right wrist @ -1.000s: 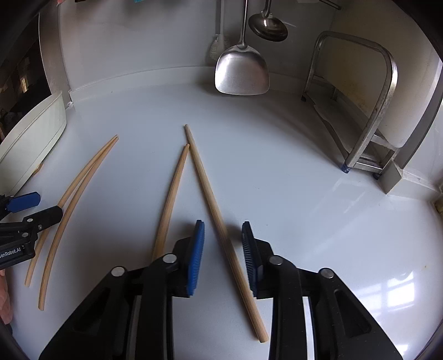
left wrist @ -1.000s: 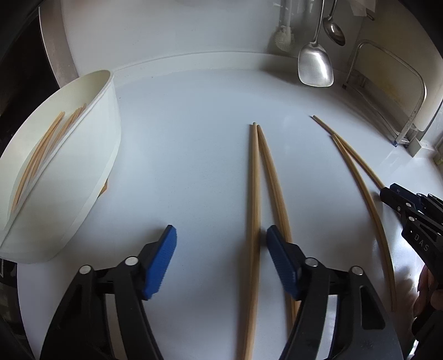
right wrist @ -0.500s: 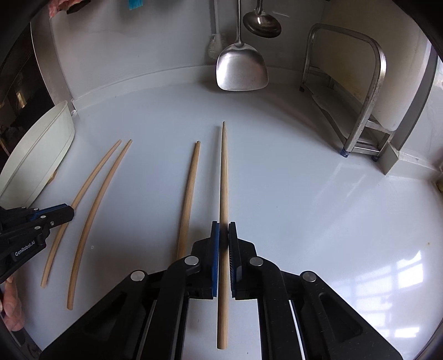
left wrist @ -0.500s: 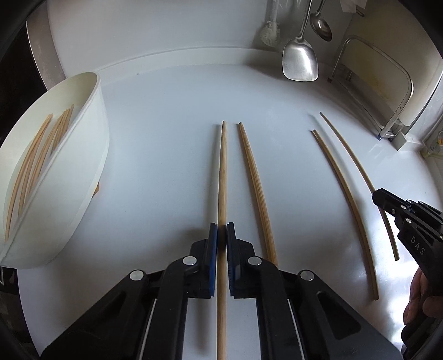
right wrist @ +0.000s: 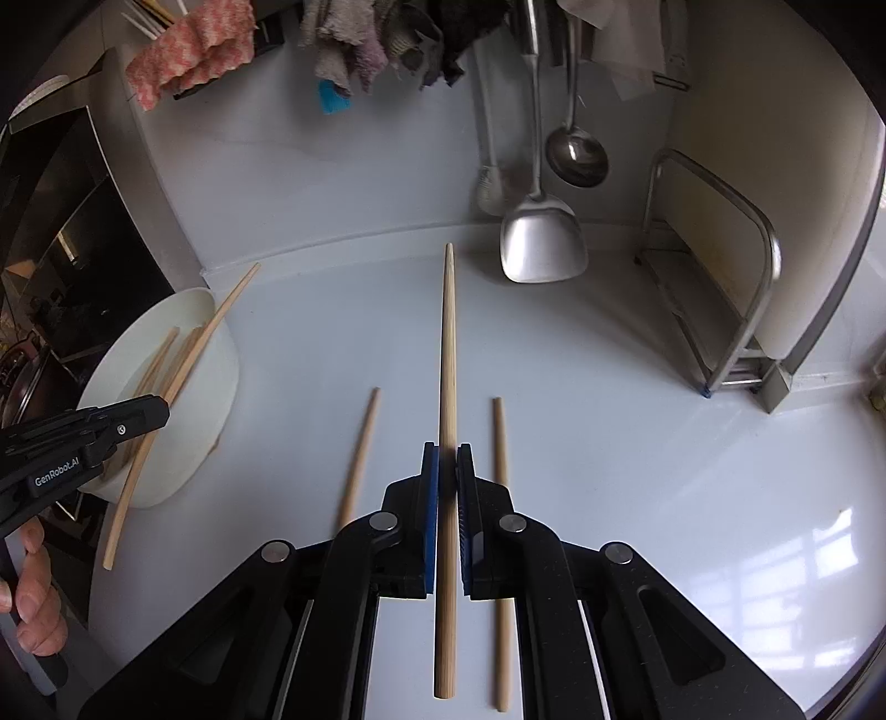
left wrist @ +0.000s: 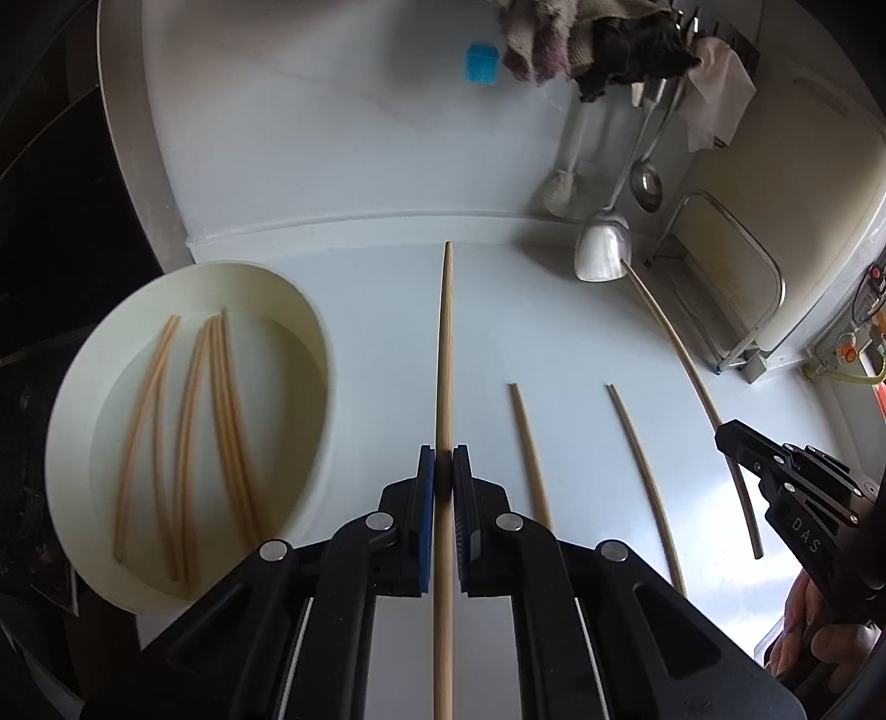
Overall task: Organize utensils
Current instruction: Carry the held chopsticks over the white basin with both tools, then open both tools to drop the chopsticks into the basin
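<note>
My left gripper is shut on a long wooden chopstick, held in the air and pointing away from me. To its left stands a white oval bowl with several chopsticks in it. My right gripper is shut on another chopstick, also lifted off the counter. Two loose chopsticks lie on the white counter below it. The right gripper shows at the right edge of the left wrist view, and the left gripper appears beside the bowl in the right wrist view.
A steel spatula, a ladle and a brush hang on the back wall under bunched cloths. A metal rack stands at the right. A dark appliance borders the counter on the left. A person's hand grips the left tool.
Both grippers went from open around a chopstick to shut on it. Both then rose, lifting their chopsticks off the counter; the bowl now shows from above.
</note>
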{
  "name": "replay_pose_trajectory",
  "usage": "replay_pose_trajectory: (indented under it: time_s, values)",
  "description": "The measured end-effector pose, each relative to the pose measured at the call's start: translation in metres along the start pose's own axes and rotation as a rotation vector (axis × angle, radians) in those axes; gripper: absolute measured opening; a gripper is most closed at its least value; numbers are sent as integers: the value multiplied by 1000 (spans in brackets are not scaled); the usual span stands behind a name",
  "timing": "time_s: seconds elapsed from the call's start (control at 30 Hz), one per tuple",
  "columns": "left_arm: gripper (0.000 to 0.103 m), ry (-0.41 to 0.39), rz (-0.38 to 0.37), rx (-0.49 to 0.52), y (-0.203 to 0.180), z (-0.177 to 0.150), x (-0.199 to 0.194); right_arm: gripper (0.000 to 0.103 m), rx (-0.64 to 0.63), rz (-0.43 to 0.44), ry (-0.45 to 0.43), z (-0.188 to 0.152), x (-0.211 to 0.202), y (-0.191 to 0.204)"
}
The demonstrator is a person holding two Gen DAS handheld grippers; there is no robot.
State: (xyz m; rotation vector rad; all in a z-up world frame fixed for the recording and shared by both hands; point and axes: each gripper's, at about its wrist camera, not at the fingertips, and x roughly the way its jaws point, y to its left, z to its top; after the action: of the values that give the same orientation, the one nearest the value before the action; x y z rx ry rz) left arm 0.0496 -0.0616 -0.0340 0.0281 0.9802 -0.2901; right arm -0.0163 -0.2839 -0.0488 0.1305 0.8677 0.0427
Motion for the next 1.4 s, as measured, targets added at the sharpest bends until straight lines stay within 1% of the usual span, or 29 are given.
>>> replay_pose_trajectory:
  time_s: [0.17,0.33,0.43,0.57,0.73,0.87,1.1,1.3,1.33,1.4]
  values:
    - [7,-17,66,-26,60,7,-19,6,-35,63,-34,29,0,61]
    - [7,8,118,-78,126,9,-14,6,-90,147,-22,50,19,130]
    - [7,28,132,-98,157,10,-6,6,-126,185,12,55,39,172]
    - [7,55,135,-116,190,10,8,6,-178,212,74,57,66,221]
    - [7,105,115,-125,214,12,32,6,-204,218,172,57,105,259]
    - [7,131,94,-132,221,13,49,6,-196,201,236,58,128,270]
    - [7,147,83,-139,231,18,67,6,-179,144,299,59,156,272]
    - [7,150,80,-146,238,18,69,7,-197,123,321,59,168,280]
    - [8,150,82,-150,239,17,69,7,-200,122,321,59,167,280]
    - [20,145,88,-157,241,17,66,9,-200,118,308,60,166,281]
